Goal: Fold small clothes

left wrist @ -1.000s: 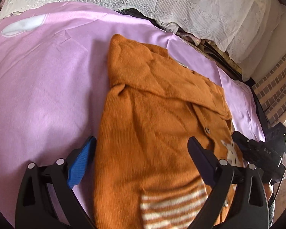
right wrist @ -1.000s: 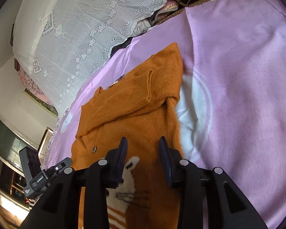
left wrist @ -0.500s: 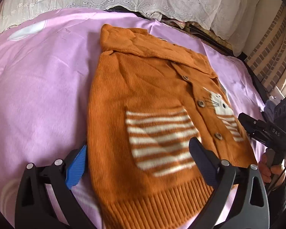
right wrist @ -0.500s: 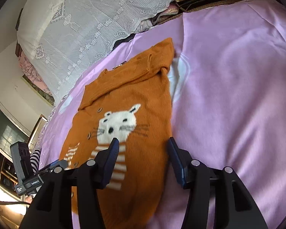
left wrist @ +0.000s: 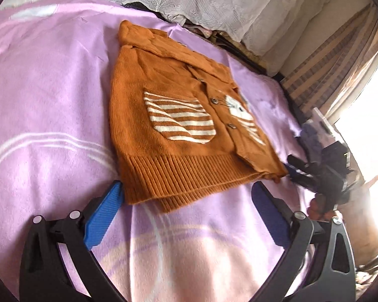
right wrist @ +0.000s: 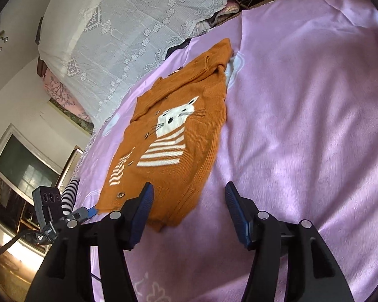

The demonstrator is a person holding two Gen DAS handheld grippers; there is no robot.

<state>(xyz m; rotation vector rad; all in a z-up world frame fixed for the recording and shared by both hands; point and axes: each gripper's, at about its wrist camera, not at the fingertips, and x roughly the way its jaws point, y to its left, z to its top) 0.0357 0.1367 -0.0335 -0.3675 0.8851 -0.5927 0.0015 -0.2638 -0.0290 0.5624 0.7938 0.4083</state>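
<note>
The small orange knitted cardigan with a white cat and stripes (left wrist: 179, 125) is lying flat on the purple blanket (left wrist: 50, 95) covering the bed, its sleeves already tucked across the top. The left tool (left wrist: 186, 216) is sitting spread wide at the ribbed hem, holding nothing, while the right tool (right wrist: 189, 214) is opening its jaws with only the hem corner between them, not pinched. The next fold is probably coming: both tools will need to pinch the hem corners and carry them toward the collar.

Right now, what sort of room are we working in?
Most likely a bedroom at home: the orange cardigan lies on a bed's pink blanket, with lace-covered bedding piled behind and a window alongside.
</note>
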